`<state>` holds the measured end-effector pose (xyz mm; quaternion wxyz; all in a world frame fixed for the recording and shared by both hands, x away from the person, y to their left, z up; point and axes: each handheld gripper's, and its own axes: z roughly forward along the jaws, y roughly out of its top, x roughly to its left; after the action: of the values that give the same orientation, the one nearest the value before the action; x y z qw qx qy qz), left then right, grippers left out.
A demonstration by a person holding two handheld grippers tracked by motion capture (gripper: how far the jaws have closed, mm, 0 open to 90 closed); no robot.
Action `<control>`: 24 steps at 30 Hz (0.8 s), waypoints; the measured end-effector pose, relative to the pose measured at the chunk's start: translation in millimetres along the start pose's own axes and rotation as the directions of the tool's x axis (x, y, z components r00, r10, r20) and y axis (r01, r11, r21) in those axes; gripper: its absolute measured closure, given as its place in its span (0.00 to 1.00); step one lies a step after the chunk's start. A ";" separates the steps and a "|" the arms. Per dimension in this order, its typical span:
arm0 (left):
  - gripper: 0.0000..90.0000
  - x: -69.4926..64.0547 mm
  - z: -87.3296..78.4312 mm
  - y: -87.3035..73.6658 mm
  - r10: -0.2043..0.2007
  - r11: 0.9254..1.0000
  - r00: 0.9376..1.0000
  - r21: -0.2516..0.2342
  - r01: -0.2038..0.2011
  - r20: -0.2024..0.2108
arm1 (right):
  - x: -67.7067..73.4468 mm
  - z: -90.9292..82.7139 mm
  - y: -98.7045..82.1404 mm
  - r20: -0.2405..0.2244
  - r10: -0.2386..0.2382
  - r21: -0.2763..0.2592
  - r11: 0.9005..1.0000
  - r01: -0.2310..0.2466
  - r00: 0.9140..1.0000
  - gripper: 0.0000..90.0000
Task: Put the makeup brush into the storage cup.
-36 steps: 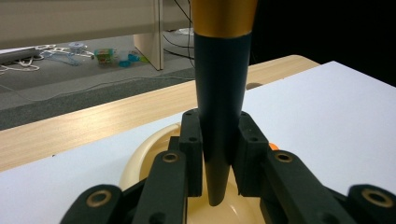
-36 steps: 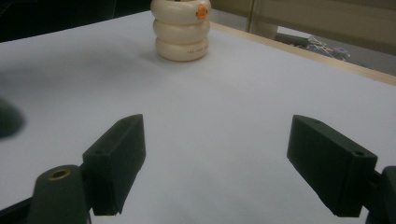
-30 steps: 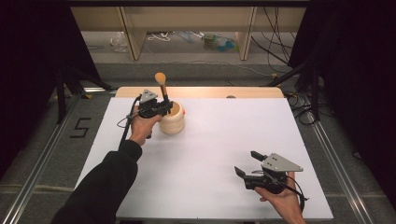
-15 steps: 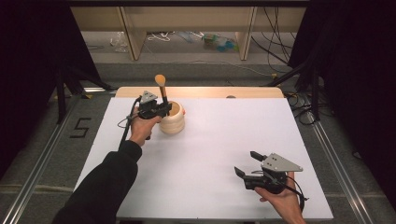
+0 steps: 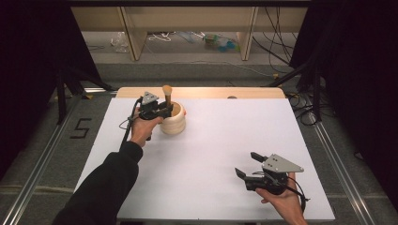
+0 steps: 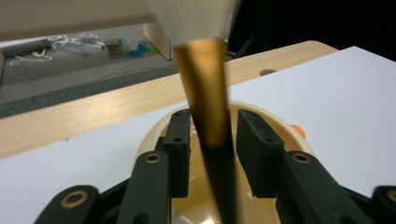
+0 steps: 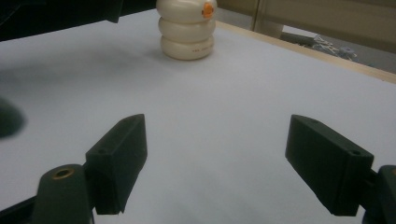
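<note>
Clearly, the brush (image 5: 167,96) is stood upright in the cream ribbed holder (image 5: 172,121) at the far left of the white table (image 5: 216,140), its handle rising between the jaws of the left gripper (image 5: 165,110). In the left gripper view, the gold and black handle (image 6: 210,121) is seen between the two pads (image 6: 178,144). The jaws have just been opening; a small gap can be seen on the right side, so the handle is judged to be released, or nearly so. The long axis of the brush is close to vertical, so a coming move of the left gripper is expected to be a drawing back toward the person, away from the handle. The left hand is the nearer one by far. At the near right, well apart from the holder (image 7: 187,30), the right gripper (image 5: 248,165) is held wide open and nothing is between its jaws.
</note>
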<state>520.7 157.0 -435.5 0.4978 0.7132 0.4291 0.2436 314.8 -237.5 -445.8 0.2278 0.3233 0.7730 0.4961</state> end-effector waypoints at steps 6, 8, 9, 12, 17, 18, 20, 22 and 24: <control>0.57 -0.7 -7.1 5.1 -0.018 1.000 1.000 -0.021 0.018 -0.002 | 0.4 1.0 -0.2 -0.004 -0.002 0.000 1.000 0.002 1.000 0.24; 0.53 -0.4 -8.7 6.6 -0.016 0.999 1.000 -0.029 0.016 -0.003 | 0.5 1.1 -0.2 -0.003 -0.003 0.000 1.000 0.003 1.000 0.24; 0.52 -0.6 -9.5 7.4 -0.027 0.999 1.000 -0.031 0.027 -0.007 | 0.4 1.1 -0.2 -0.003 -0.003 0.000 1.000 0.003 1.000 0.24; 0.49 0.0 -12.9 9.7 -0.034 0.999 0.999 -0.034 0.034 0.001 | 0.0 -0.2 0.2 0.002 -0.003 0.021 1.000 0.003 1.000 0.24; 0.42 -0.8 -17.5 12.5 -0.048 0.998 0.999 -0.035 0.048 0.015 | -0.2 1.9 -0.4 0.000 0.002 -0.006 1.000 -0.002 1.000 0.24; 0.40 -0.5 -18.8 13.1 -0.052 0.998 0.999 -0.034 0.053 0.015 | -0.3 1.4 -0.3 0.000 0.004 0.002 1.000 -0.004 1.000 0.24; 0.39 0.3 -20.8 14.1 -0.055 0.998 0.998 -0.036 0.055 0.019 | -0.4 1.6 -0.4 0.002 0.004 0.003 1.000 -0.004 1.000 0.24; 0.38 0.9 -22.8 15.0 -0.061 0.997 0.998 -0.039 0.061 0.021 | -0.5 1.7 -0.4 0.002 0.004 0.004 1.000 -0.004 1.000 0.24; 0.37 2.3 -25.3 15.8 -0.062 0.997 0.998 -0.035 0.063 0.027 | -0.5 1.5 -0.3 0.001 0.005 0.002 1.000 -0.005 1.000 0.24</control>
<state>508.1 169.5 -411.4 0.5236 0.6935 0.4401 0.2264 316.0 -237.1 -446.7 0.2268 0.3258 0.7724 0.4959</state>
